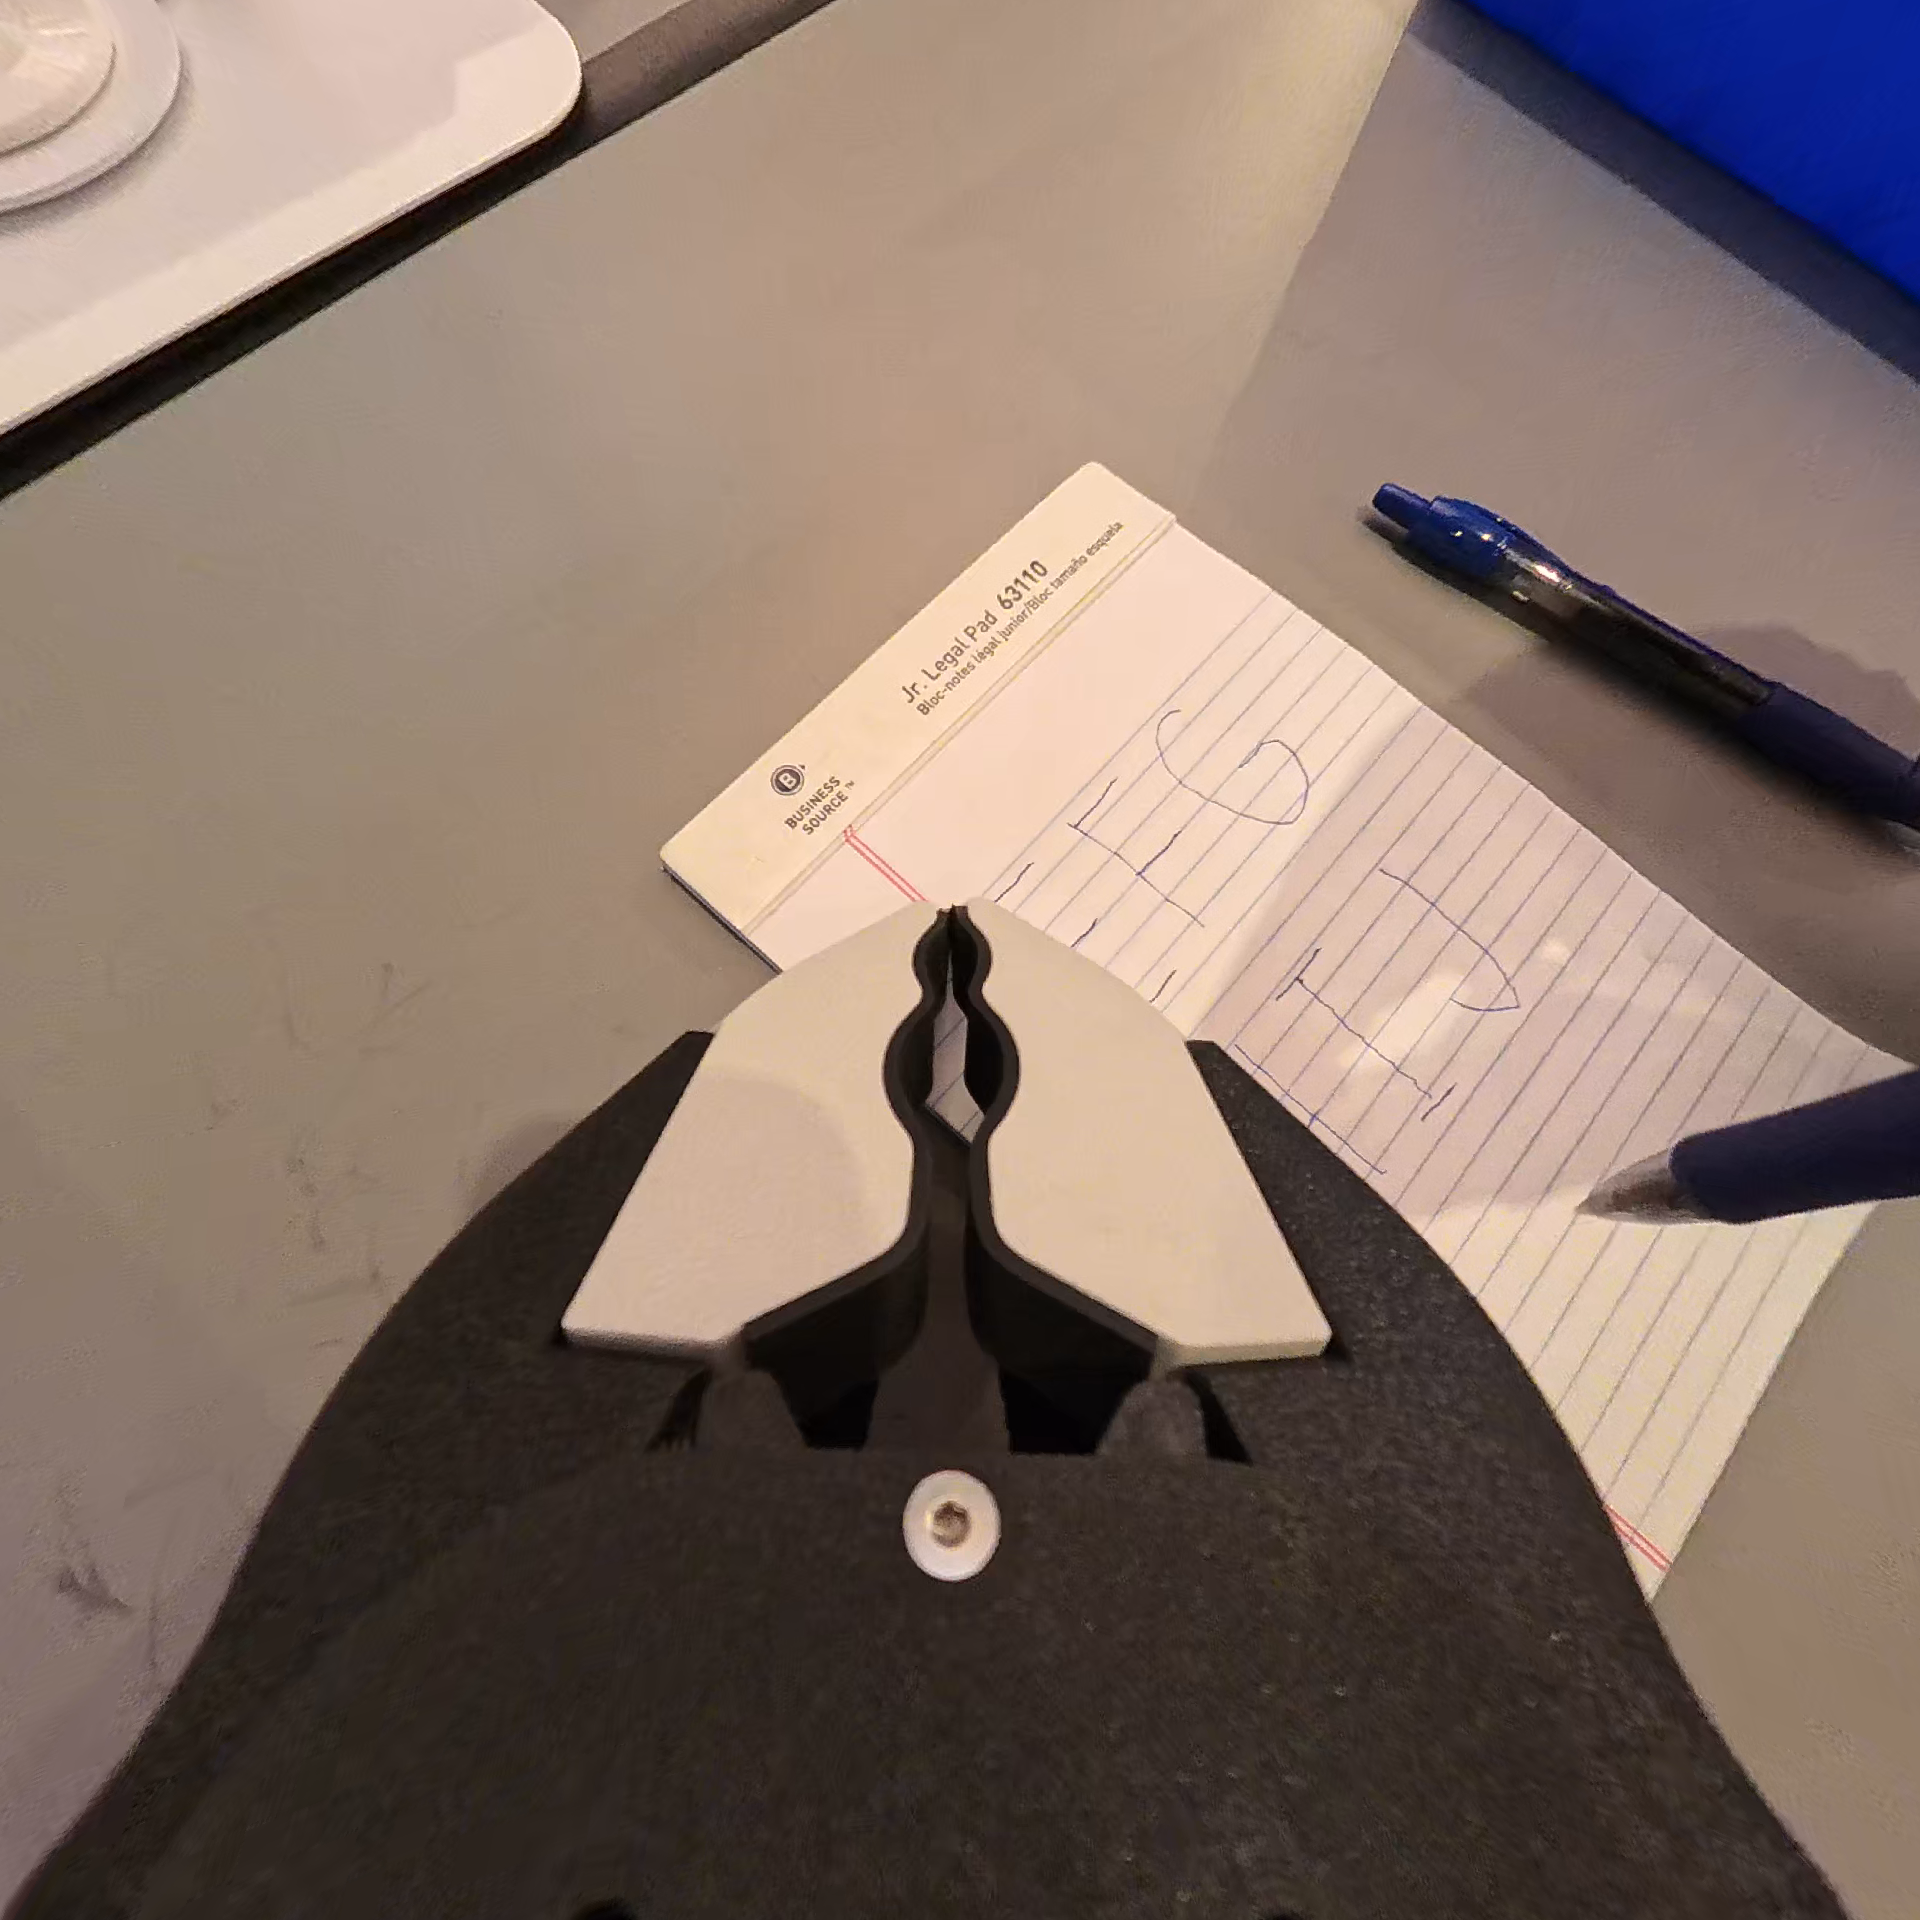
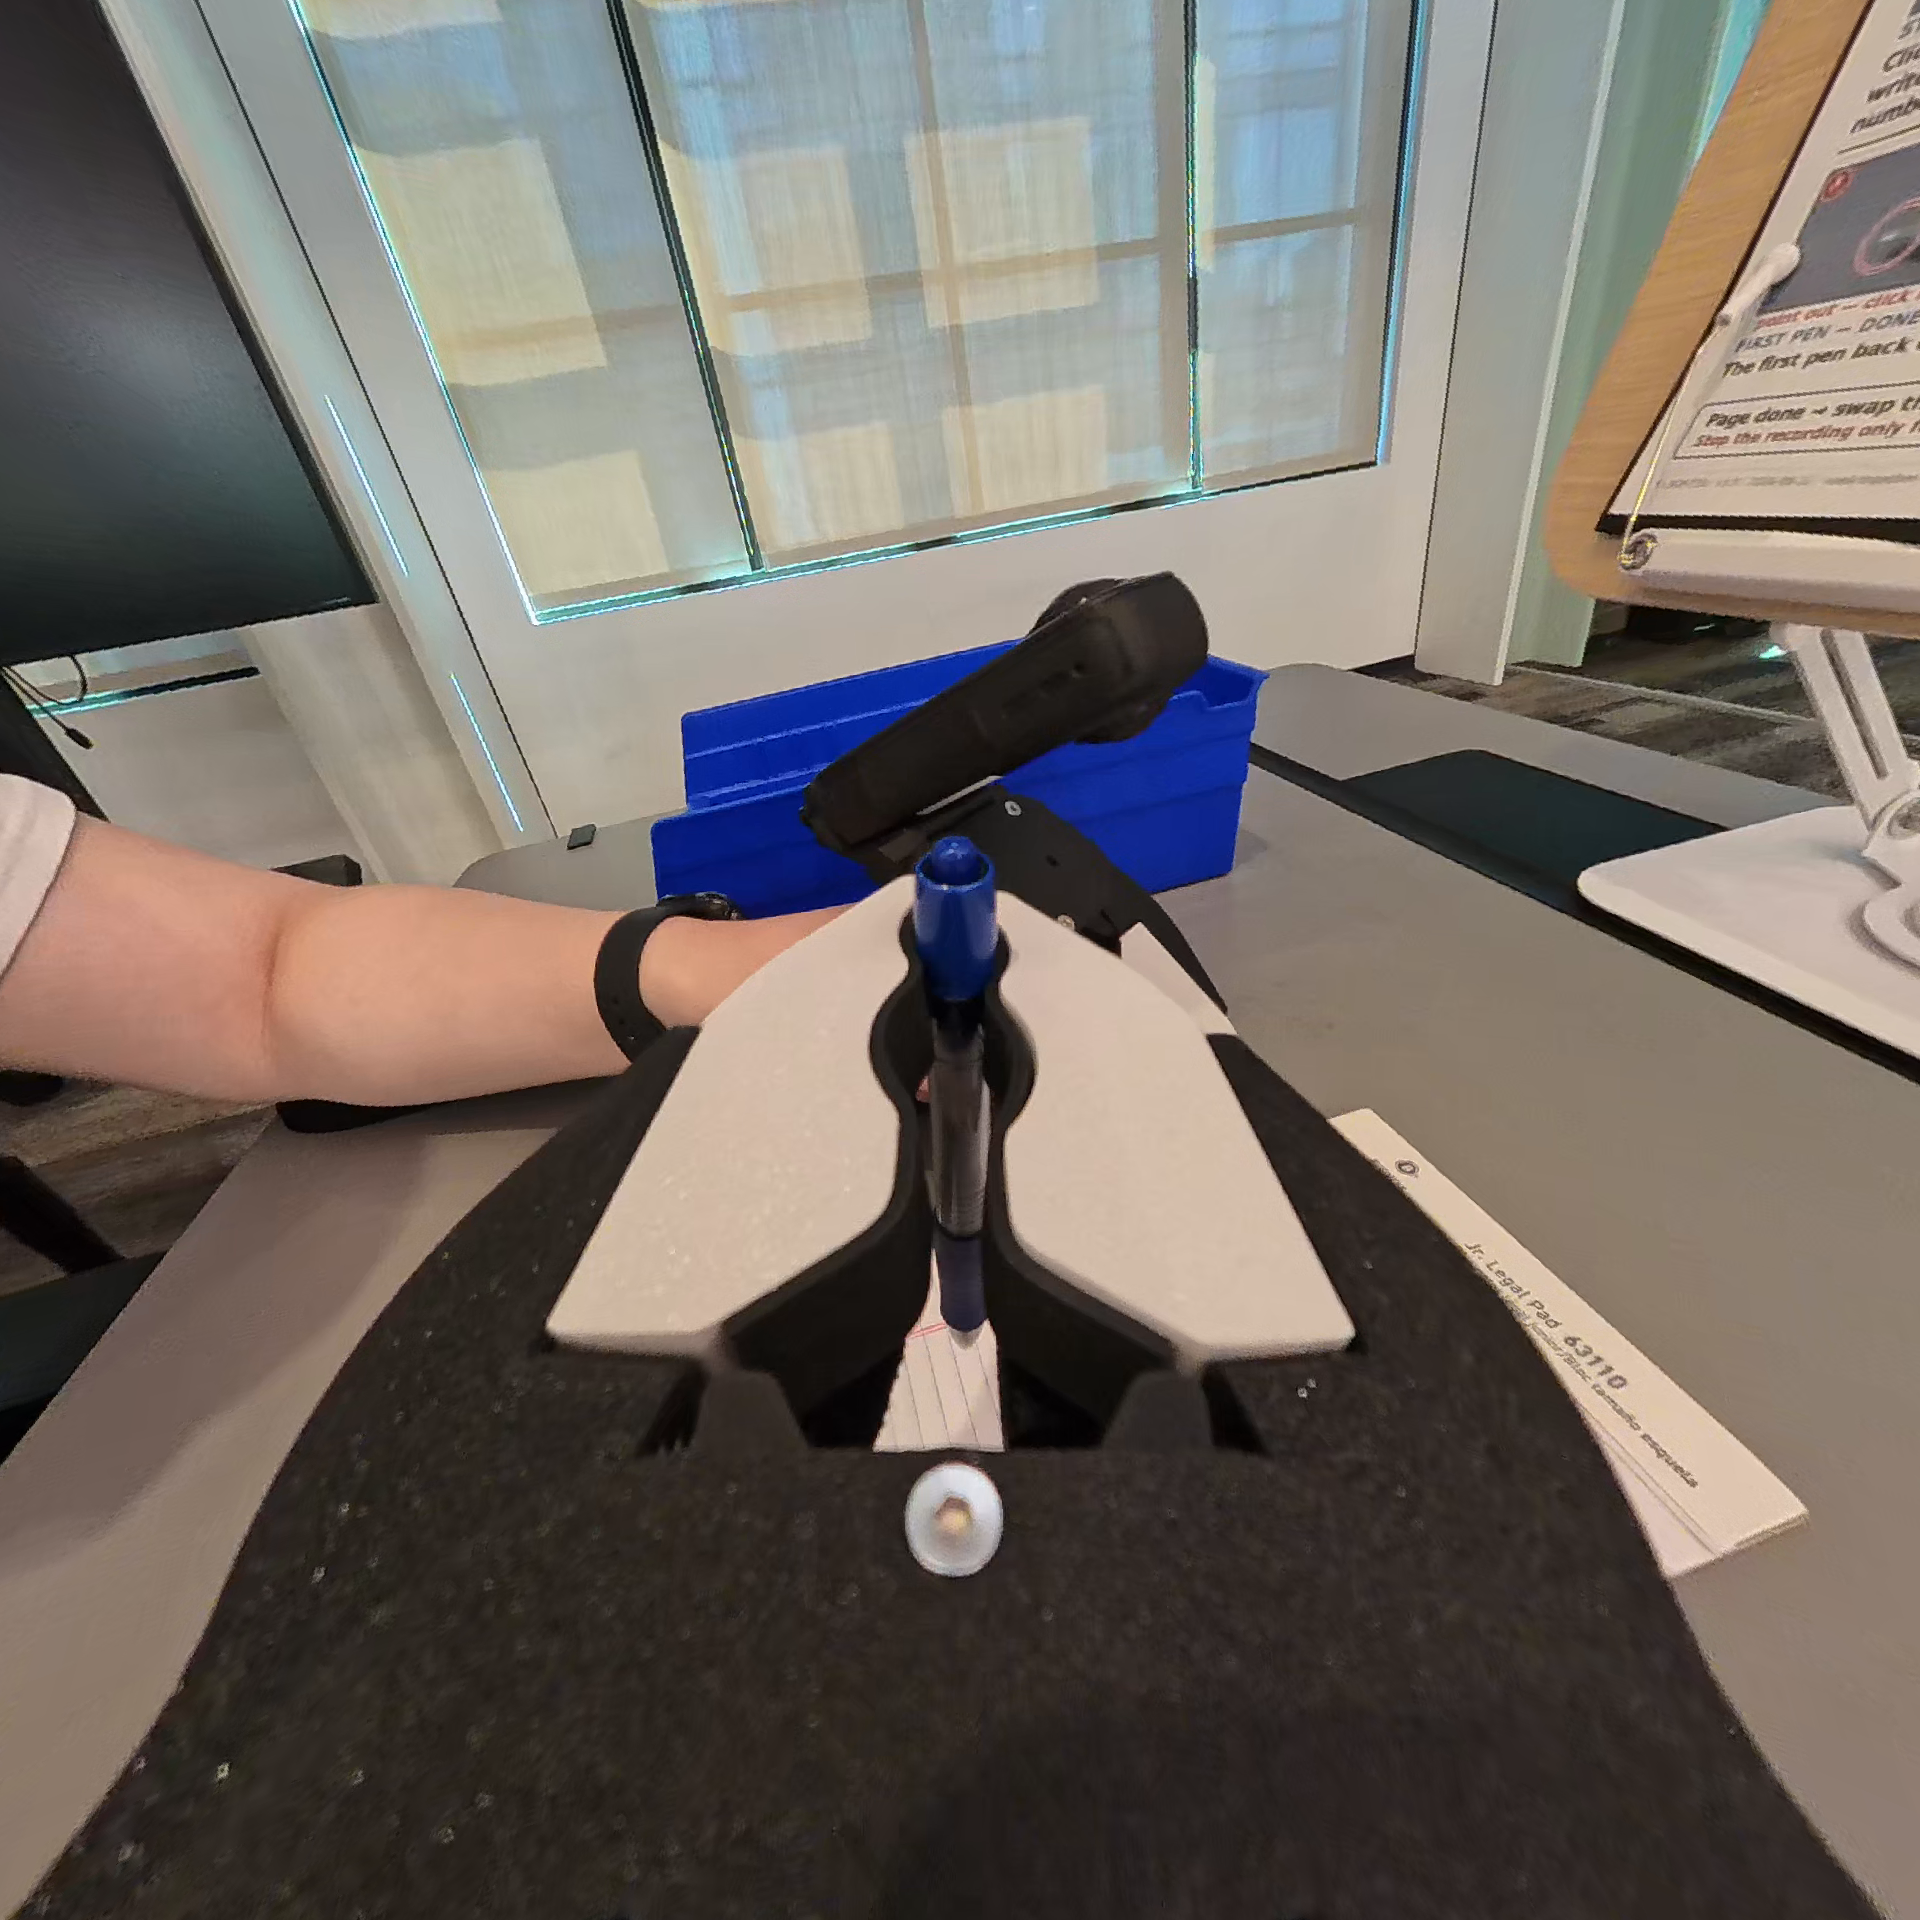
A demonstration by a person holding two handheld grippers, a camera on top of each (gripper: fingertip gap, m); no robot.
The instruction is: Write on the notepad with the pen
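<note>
A white lined notepad [image 1: 1351, 935] lies on the grey table with blue ink marks on its top sheet. My left gripper [image 1: 954, 914] is shut and empty, its tips over the pad's top corner by the header strip. My right gripper [image 2: 954, 935] is shut on a blue pen [image 2: 956, 1091], held upright with its clicker end up. The pen's tip [image 1: 1621, 1195] comes in from the right and sits at the paper's lower lines. A second blue pen [image 1: 1642, 644] lies on the table beyond the pad. The pad's header edge [image 2: 1558, 1382] shows in the right wrist view, where the left gripper's black body [image 2: 1018, 717] is beyond.
A blue bin [image 2: 935, 769] stands at the table's far side, also in the left wrist view [image 1: 1714, 125]. A document stand [image 2: 1766, 312] on a white base [image 2: 1745, 935] is at the right. A person's forearm [image 2: 312, 966] with a black wristband reaches in from the left. The tips of one gripper are about 15 centimetres away from the tips of the other.
</note>
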